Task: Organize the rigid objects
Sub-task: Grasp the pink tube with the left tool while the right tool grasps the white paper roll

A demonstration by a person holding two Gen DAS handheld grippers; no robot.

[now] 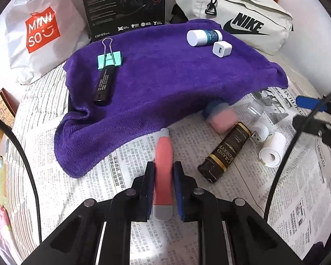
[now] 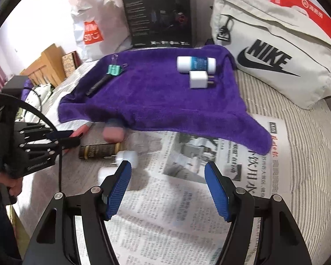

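My left gripper (image 1: 163, 170) is shut on a long pink stick with grey ends (image 1: 163, 154), just above the newspaper at the near edge of the purple towel (image 1: 165, 77). On the towel lie a green binder clip (image 1: 110, 60), a black tube (image 1: 104, 86), a white and blue bottle (image 1: 204, 37) and a white charger cube (image 1: 221, 49). On the newspaper lie a dark Grand Reserve tube (image 1: 225, 152), a pink eraser-like block (image 1: 222, 120), a white USB plug (image 1: 261, 131) and a white roll (image 1: 272, 152). My right gripper (image 2: 167, 172) is open and empty above the newspaper.
A Miniso bag (image 1: 42, 33), a black Edifier box (image 1: 123, 4) and a white Nike bag (image 1: 242, 15) stand behind the towel. Newspaper (image 2: 187, 198) covers the striped bedding. The left gripper shows in the right wrist view (image 2: 75, 138). Wooden furniture (image 2: 48, 61) is at the left.
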